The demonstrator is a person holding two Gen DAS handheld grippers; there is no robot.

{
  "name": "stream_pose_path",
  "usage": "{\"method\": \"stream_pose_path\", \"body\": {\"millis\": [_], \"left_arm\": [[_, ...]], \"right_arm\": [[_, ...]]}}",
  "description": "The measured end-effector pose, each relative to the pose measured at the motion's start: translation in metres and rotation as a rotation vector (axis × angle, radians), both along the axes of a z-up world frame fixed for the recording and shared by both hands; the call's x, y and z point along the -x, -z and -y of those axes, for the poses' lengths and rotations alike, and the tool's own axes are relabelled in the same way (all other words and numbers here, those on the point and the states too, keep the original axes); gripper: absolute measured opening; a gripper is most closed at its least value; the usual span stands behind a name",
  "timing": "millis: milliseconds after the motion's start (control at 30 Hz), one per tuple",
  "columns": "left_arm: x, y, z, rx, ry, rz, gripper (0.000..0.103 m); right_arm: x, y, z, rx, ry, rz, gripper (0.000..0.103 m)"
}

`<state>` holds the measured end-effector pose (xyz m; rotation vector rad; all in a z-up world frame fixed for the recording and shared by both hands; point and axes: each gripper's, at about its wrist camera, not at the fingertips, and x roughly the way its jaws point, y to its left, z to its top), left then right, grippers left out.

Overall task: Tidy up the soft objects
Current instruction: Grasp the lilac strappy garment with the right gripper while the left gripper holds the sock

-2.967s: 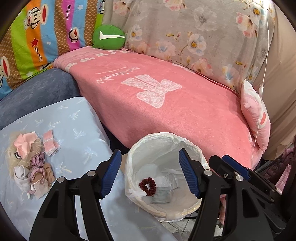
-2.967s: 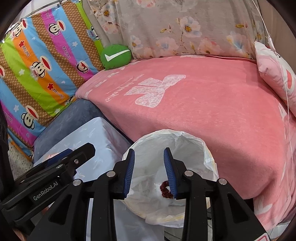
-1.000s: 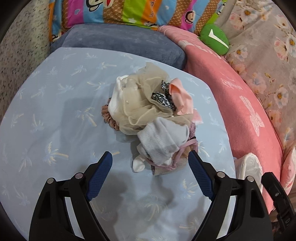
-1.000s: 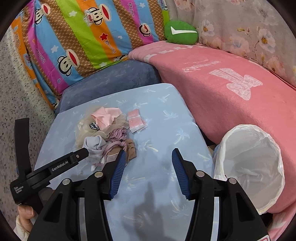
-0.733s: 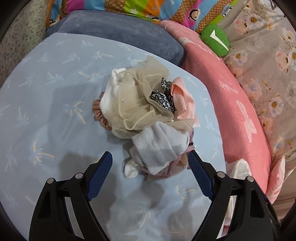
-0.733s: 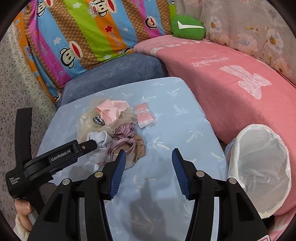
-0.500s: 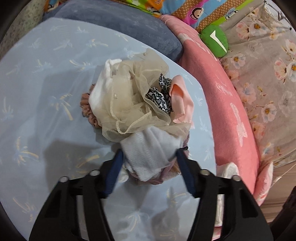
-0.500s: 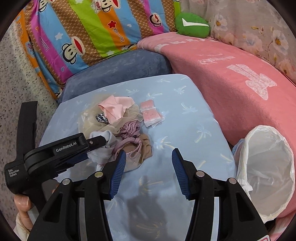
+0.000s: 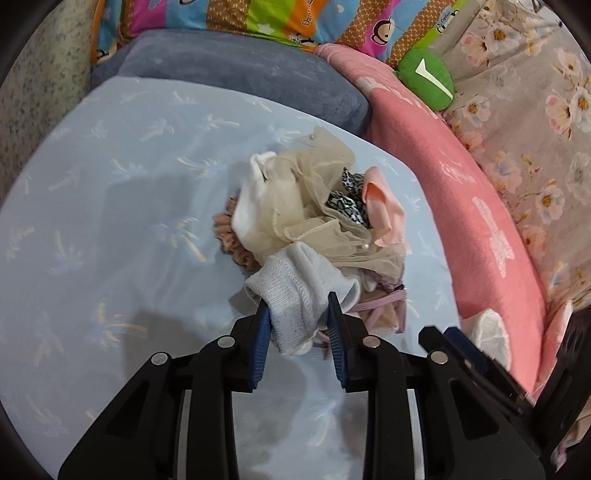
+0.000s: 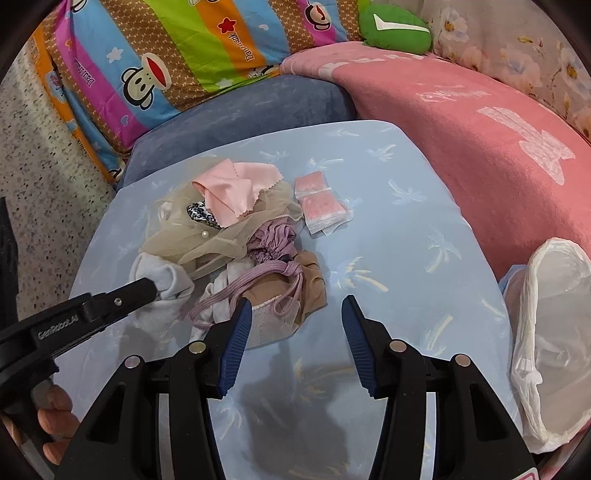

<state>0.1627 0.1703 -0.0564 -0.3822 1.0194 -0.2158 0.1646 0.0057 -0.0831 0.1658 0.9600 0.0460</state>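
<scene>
A heap of soft items lies on the light blue table (image 9: 110,229): beige tulle (image 9: 310,206), a pink cloth (image 10: 232,184), a leopard-print scrunchie (image 9: 347,206), a brown scrunchie (image 9: 229,240), a mauve drawstring pouch (image 10: 273,240) and a tan cloth (image 10: 306,284). My left gripper (image 9: 297,306) is shut on a pale grey sock (image 9: 299,288) at the heap's near edge; the sock (image 10: 162,280) also shows in the right wrist view. My right gripper (image 10: 295,310) hangs open just right of the heap, its left finger over the tan cloth.
Pink wet-wipe packets (image 10: 319,203) lie beside the heap. A white-lined bin (image 10: 550,332) stands off the table's right edge. Behind are a blue-grey cushion (image 10: 240,110), a pink-covered sofa (image 10: 480,140), a green cushion (image 10: 395,27) and a striped monkey blanket (image 10: 166,55).
Both grippers swung from over the bin to the table. My left gripper came down on the heap and closed on the grey sock. My right gripper stayed open and neared the heap.
</scene>
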Motion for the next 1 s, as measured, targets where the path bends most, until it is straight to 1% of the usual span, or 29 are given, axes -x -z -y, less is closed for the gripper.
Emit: {"method": "stream_pose_path", "body": {"millis": [133,233,333,500,567,733,767,900,1000], "left_arm": [[0.002,-0.004,-0.001,-0.076,-0.005,0.026,0.028],[0.002,-0.007,-0.003,-0.118,-0.006,0.046,0.028],[0.001,-0.007,-0.004,-0.131,-0.006,0.048,0.028],[-0.001,-0.006,-0.002,-0.150,-0.001,0.049,0.028],[-0.001,-0.006,-0.001,-0.153,0.000,0.049,0.028],[0.002,-0.009,0.000,-0.154,-0.001,0.058,0.028],[0.003,-0.011,0.001,-0.156,0.000,0.062,0.028],[0.011,-0.021,0.005,-0.158,0.003,0.086,0.028],[0.017,-0.029,0.009,-0.157,0.007,0.103,0.028]], "right_arm": [[-0.020,0.006,-0.002,0.002,0.008,-0.001,0.046],[-0.035,0.010,-0.004,-0.002,0.005,-0.008,0.041],[-0.049,0.018,-0.008,0.002,-0.002,-0.020,0.037],[-0.063,0.034,-0.011,-0.031,-0.018,-0.055,0.019],[-0.064,0.034,-0.012,-0.034,-0.025,-0.055,0.019],[-0.052,0.019,-0.008,-0.063,-0.022,-0.022,0.010],[-0.048,0.013,-0.007,-0.072,-0.023,-0.010,0.001],[-0.032,-0.016,-0.005,-0.078,-0.033,0.045,0.001],[-0.025,-0.030,-0.006,-0.044,-0.045,0.067,0.001]]}}
